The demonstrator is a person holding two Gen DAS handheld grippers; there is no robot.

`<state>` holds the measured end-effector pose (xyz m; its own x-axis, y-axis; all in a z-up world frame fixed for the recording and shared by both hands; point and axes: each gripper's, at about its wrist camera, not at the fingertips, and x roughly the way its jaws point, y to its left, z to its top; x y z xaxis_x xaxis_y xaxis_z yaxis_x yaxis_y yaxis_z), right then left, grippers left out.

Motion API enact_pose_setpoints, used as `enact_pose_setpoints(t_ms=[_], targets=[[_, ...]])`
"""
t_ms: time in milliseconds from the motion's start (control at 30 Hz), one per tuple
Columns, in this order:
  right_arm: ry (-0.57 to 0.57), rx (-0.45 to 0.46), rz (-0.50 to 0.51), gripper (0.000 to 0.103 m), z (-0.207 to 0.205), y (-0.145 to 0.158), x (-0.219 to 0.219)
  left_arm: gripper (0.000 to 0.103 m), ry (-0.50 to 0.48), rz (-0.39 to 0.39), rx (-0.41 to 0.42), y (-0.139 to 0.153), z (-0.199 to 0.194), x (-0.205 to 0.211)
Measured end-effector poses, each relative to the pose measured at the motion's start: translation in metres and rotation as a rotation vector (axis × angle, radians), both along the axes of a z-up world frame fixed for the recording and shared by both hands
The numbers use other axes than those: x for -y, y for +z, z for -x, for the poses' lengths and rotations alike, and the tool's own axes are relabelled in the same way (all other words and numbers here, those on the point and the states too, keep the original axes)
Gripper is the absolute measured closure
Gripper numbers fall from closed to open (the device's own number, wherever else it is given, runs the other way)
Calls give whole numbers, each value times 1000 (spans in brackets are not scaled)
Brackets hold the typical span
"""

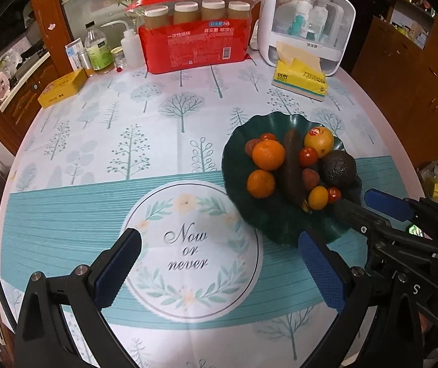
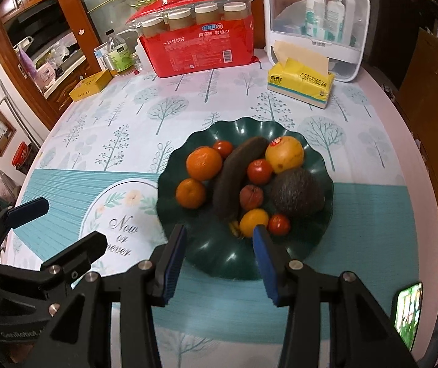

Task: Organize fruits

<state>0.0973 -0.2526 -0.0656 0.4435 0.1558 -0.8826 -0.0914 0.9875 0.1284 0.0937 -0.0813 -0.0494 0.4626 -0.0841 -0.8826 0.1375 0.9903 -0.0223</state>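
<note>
A dark green scalloped plate (image 2: 219,260) (image 1: 280,230) on the round table holds the fruit: two oranges (image 2: 204,163), a dark brown banana (image 2: 234,181), a yellow stickered fruit (image 2: 284,153), an avocado (image 2: 297,191), several small tomatoes (image 2: 259,171), a small yellow citrus (image 2: 253,221) and a brownish fruit (image 2: 250,197). My right gripper (image 2: 220,245) is open and empty, its blue pads (image 2: 263,254) over the plate's near rim. My left gripper (image 1: 219,263) is open and empty over the "Now or never" print, left of the plate. The right gripper also shows in the left wrist view (image 1: 369,202).
At the table's back stand a red pack of paper cups (image 2: 200,46), a white storage box (image 2: 317,21), a yellow tissue pack (image 2: 300,84), bottles (image 2: 117,53) and a yellow box (image 2: 90,87). A phone (image 2: 409,316) lies at the right edge.
</note>
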Motion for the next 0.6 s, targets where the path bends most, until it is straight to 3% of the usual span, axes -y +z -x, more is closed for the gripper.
enact_pose_setpoints(t_ms=[600], targets=[[-82, 66, 21, 58, 57, 49, -47, 1, 32, -20, 56, 41, 47, -48]])
